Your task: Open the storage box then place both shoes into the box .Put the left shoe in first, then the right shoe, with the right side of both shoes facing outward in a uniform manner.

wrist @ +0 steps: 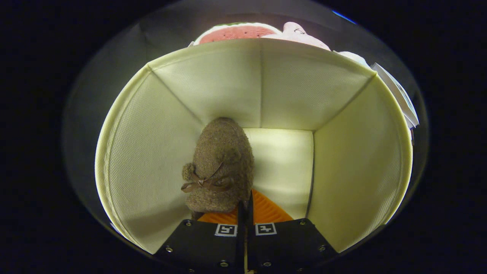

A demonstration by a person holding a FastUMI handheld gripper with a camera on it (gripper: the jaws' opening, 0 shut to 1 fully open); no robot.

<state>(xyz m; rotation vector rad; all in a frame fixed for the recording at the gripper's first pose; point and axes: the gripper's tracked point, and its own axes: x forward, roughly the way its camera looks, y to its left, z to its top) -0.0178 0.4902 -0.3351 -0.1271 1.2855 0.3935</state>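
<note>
Gripper view: storage box (159, 152) seen from above, lid off.
One fuzzy brown shoe (220, 167) is held inside it, just ahead of the gripper (245, 213), whose fingers are pressed nearly together on the shoe's rear edge. Beyond the box's far wall, plush toys (262, 31) are seen.
</note>
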